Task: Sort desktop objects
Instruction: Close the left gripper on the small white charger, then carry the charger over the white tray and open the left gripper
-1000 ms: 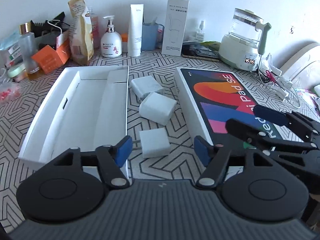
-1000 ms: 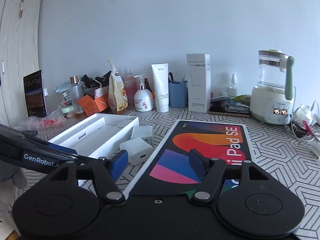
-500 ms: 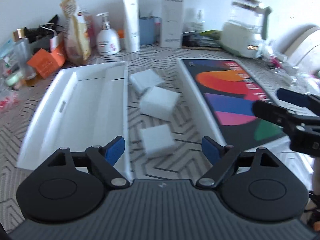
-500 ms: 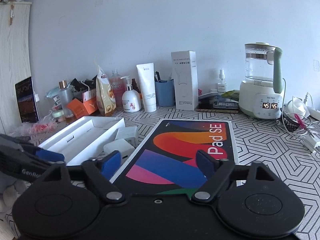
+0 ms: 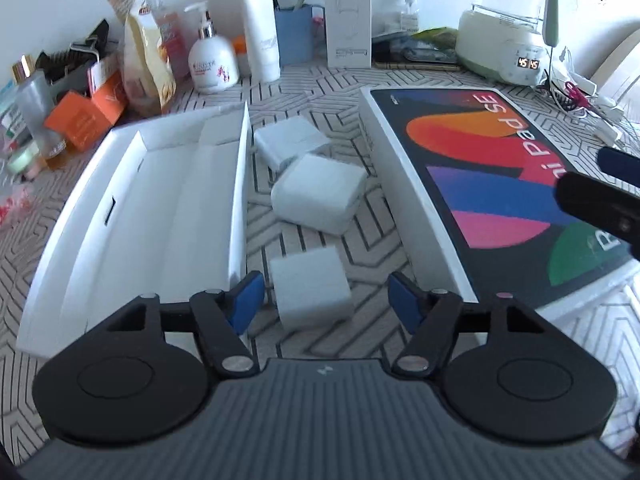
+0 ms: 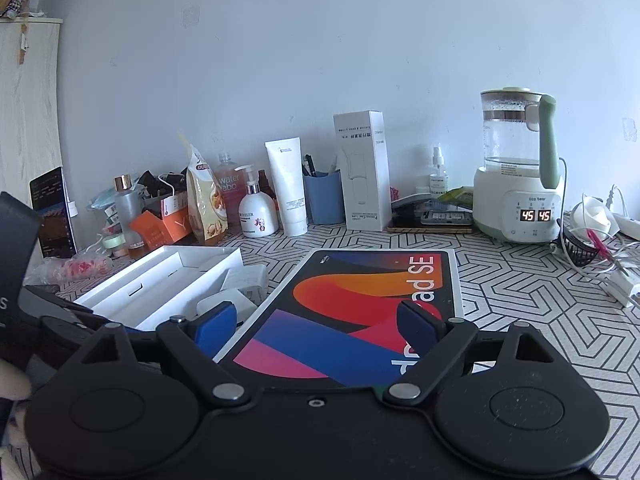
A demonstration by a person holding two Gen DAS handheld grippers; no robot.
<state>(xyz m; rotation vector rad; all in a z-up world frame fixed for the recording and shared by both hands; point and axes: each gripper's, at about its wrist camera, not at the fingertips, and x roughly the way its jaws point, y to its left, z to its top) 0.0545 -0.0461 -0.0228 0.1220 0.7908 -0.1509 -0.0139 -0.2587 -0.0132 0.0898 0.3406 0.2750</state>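
Three white charger blocks lie between an open white box tray (image 5: 132, 208) and a colourful Redmi Pad SE box lid (image 5: 496, 184). The nearest block (image 5: 310, 286) sits right in front of my open, empty left gripper (image 5: 324, 300). The middle block (image 5: 318, 194) and far block (image 5: 290, 140) lie beyond it. My right gripper (image 6: 316, 324) is open and empty, raised over the near end of the lid (image 6: 352, 316). Its fingers (image 5: 596, 200) show at the right edge of the left wrist view. The tray (image 6: 160, 288) shows left in the right wrist view.
Along the back wall stand a lotion pump bottle (image 5: 212, 60), a white tube (image 5: 260, 24), a blue pen cup (image 5: 296, 34), a tall white carton (image 5: 348, 12), a snack bag (image 5: 140, 44) and orange boxes (image 5: 84, 120). A kettle (image 6: 520, 172) and cables (image 6: 608, 256) are at the right.
My left gripper has moved forward and lower, closing in on the nearest charger block, with its jaws a little wider. My right gripper has risen and drawn back over the lid.
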